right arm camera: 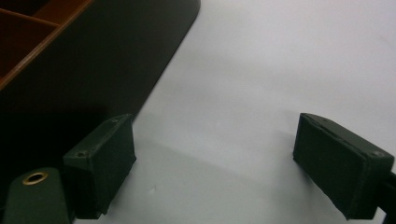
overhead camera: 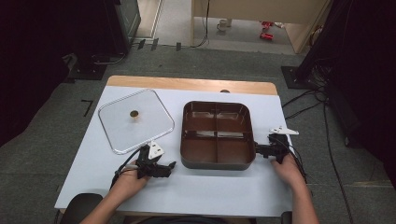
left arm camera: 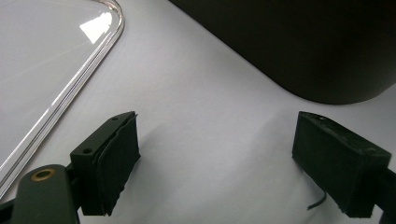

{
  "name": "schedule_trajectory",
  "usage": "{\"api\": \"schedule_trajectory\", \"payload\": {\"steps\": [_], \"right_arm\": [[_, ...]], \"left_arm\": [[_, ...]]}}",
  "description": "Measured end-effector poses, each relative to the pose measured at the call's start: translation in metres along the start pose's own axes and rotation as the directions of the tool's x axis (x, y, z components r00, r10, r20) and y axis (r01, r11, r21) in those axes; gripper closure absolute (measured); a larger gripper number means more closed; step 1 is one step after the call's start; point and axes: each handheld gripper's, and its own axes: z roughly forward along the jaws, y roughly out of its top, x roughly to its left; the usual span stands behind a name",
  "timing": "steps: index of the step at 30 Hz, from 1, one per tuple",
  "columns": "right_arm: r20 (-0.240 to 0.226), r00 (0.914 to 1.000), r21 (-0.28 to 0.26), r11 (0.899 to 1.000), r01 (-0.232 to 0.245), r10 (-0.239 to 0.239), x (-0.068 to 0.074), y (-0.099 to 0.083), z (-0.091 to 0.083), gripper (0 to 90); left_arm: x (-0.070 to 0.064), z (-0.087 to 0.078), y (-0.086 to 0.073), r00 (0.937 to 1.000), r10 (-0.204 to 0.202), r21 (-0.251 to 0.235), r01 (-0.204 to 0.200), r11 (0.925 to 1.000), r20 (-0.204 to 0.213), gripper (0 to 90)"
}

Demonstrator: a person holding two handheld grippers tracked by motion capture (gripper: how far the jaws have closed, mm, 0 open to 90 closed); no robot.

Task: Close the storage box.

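Left gripper (overhead camera: 172, 164) lies low on the desk (overhead camera: 224, 186), jaws spread wide with nothing between them, aimed at the near left corner of the brown tray (overhead camera: 217, 161) and just short of it; right gripper (overhead camera: 257, 150) likewise released, jaws apart, at the tray's right wall, close to it, whether touching I cannot tell; the pairing reads as a two-sided approach, probably to steady or shift the tray. Tray sits mid-desk, four compartments, all bare; clear square lid (overhead camera: 136, 120) with a small knob lies flat to the tray's left, apart from it, so the tray is uncovered. Desk is covered by a pale sheet, a wooden edge showing at the far side; beyond it, grey carpet, cables (overhead camera: 308, 100), dark curtains either side.
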Motion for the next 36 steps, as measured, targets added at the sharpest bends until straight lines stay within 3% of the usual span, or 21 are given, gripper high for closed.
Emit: {"api": "schedule_trajectory", "payload": {"steps": [4,8,12,15,16,19,21,23,27,29,30,33,36], "right_arm": [[0.000,1.0000,0.000,1.000,0.000,0.000,0.000,0.000,0.000,12.4],[0.000,1.0000,0.000,1.000,0.001,-0.001,0.000,0.000,0.000,12.4],[0.000,1.0000,0.000,1.000,0.001,-0.001,0.000,0.000,0.000,12.4],[0.000,1.0000,0.000,1.000,0.001,-0.001,0.000,0.000,0.000,12.4],[0.000,1.0000,0.000,1.000,0.001,-0.001,0.000,0.000,0.000,12.4],[0.000,1.0000,0.000,1.000,0.000,0.000,0.000,0.000,0.000,12.4],[0.000,1.0000,0.000,1.000,0.001,-0.001,0.000,0.000,0.000,12.4],[0.000,1.0000,0.000,1.000,0.001,-0.001,0.000,0.000,0.000,12.4],[0.000,1.0000,0.000,1.000,0.001,-0.001,0.000,0.000,0.000,12.4],[0.000,1.0000,-0.001,1.000,0.001,-0.001,0.000,0.000,0.000,12.4],[0.000,1.0000,0.000,1.000,0.001,-0.001,0.000,0.000,0.000,12.4],[0.000,1.0000,0.000,1.000,0.001,-0.001,0.000,0.000,0.000,12.4],[0.000,1.0000,0.000,1.000,-0.001,0.001,0.000,0.000,0.000,12.4]], "left_arm": [[0.000,0.000,0.001,1.0000,-0.001,0.003,0.001,1.0000,0.005,14.7],[-0.001,-0.003,0.007,0.9974,0.047,0.018,-0.048,0.9987,0.055,17.6],[-0.004,-0.006,0.016,0.9948,0.049,0.061,-0.055,0.9967,0.090,17.5],[-0.003,-0.009,0.027,0.9884,0.046,0.104,-0.061,0.9927,0.145,17.5],[-0.003,-0.009,0.027,0.9884,0.046,0.104,-0.061,0.9927,0.145,17.5],[0.000,-0.014,0.035,0.9803,0.029,0.071,-0.044,0.9965,0.195,17.5],[0.002,-0.017,0.038,0.9805,0.022,0.049,-0.033,0.9983,0.195,17.5],[0.004,-0.019,0.043,0.9847,0.006,0.031,-0.012,0.9994,0.174,17.3],[0.007,-0.022,0.043,0.9856,0.012,0.017,-0.015,0.9997,0.169,13.2],[0.009,-0.023,0.043,0.9822,0.014,0.010,-0.017,0.9998,0.187,9.9],[0.010,-0.025,0.043,0.9772,0.014,-0.004,-0.013,0.9999,0.212,8.3],[0.015,-0.028,0.046,0.9774,-0.011,-0.027,0.017,0.9995,0.211,8.6],[0.019,-0.030,0.049,0.9867,-0.033,-0.047,0.041,0.9981,0.159,14.2]]}}
